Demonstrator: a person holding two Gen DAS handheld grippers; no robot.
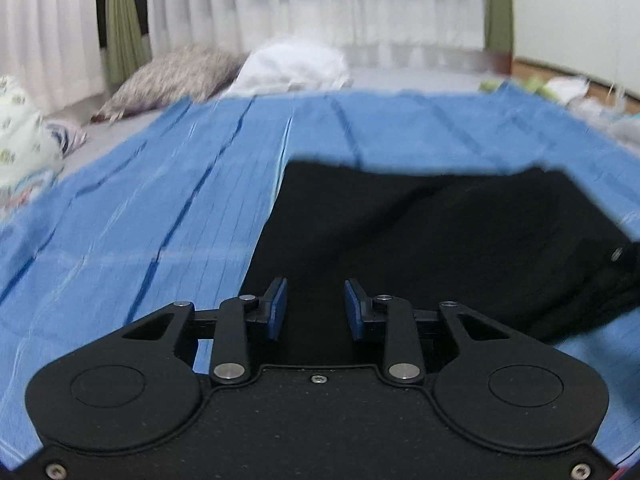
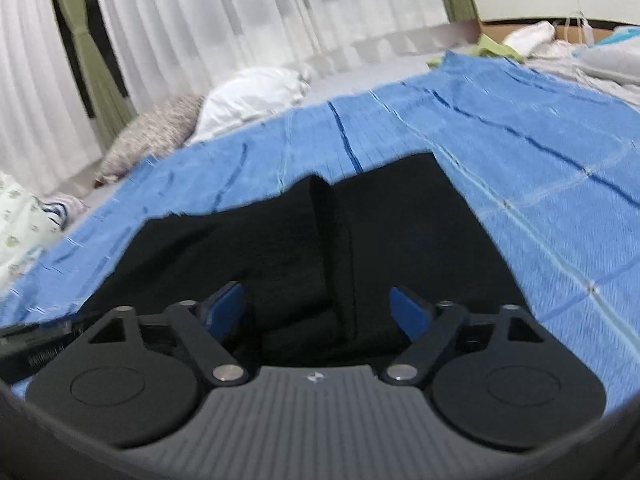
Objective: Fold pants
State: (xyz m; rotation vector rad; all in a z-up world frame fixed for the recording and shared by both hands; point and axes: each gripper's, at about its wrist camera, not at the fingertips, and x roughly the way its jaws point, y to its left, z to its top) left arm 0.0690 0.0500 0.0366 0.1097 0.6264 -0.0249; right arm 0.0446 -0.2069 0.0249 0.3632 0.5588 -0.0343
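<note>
Black pants [image 2: 360,240] lie on a blue bedspread [image 2: 540,168], filling the lower centre of both wrist views. The right claw [image 2: 318,312] is released, spread wide, with a lengthwise ridge of fabric running straight ahead between its fingers. The left claw [image 1: 316,308], also released, hovers at the pants' left edge.
</note>
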